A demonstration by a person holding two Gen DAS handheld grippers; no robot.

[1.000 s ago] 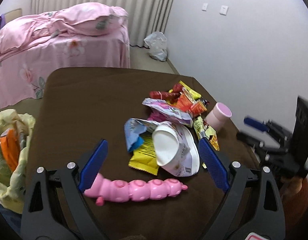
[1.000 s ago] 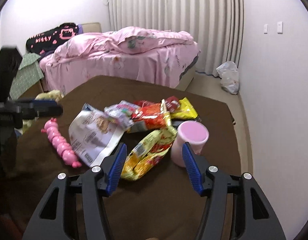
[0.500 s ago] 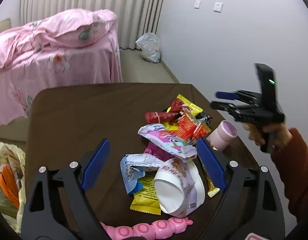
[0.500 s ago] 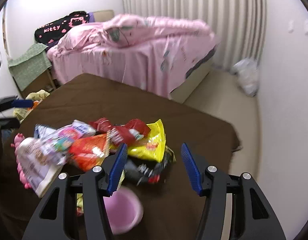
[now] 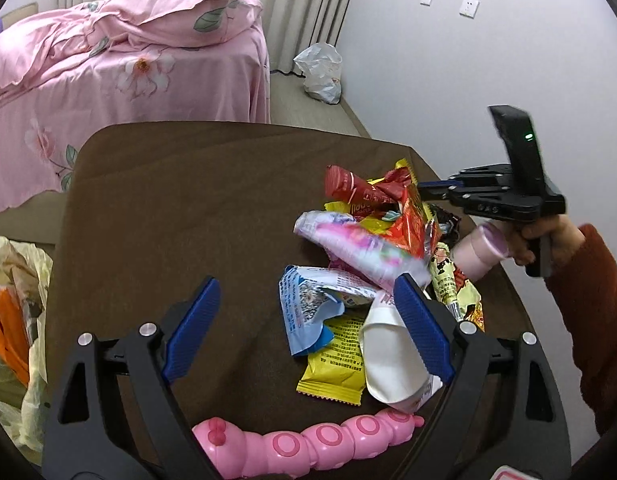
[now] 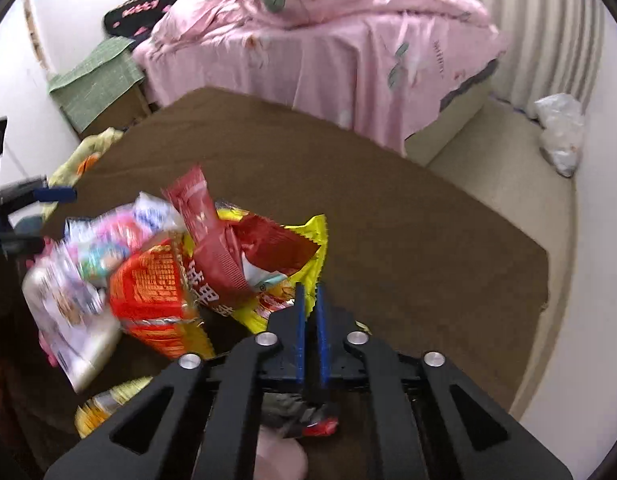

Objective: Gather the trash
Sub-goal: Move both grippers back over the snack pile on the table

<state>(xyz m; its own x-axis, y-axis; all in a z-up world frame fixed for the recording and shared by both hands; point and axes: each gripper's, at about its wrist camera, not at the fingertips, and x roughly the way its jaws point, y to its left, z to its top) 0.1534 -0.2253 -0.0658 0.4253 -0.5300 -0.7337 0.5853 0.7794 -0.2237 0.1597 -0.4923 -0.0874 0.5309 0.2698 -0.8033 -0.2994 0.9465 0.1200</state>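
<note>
A pink-quilted bed (image 5: 120,60) fills the back of the room, with a brown-covered counter (image 5: 180,200) in front of it and a white plastic bag (image 5: 320,72) on the floor by the wall. A yellow bag (image 5: 16,300) holding orange scraps hangs off the counter's left edge. On the right half of the counter lies the pile of wrappers (image 5: 372,248): a red wrapper (image 6: 212,232) on top, a yellow wrapper (image 6: 308,248) beneath it, an orange packet (image 6: 156,284) alongside, with white, pink and blue ones closer to the left gripper. A pink cup (image 5: 476,252) lies on its side at the pile's right edge, and a pink caterpillar toy (image 5: 308,444) lies along the counter's near edge.

The left gripper (image 5: 308,328) hangs over the near end of the pile, jaws wide apart, nothing between them. The right gripper (image 6: 310,292), held by a hand (image 5: 548,236) in a rust-red sleeve, has just snapped its jaws together at the edge of the yellow wrapper; whether any film is pinched between them cannot be told.
</note>
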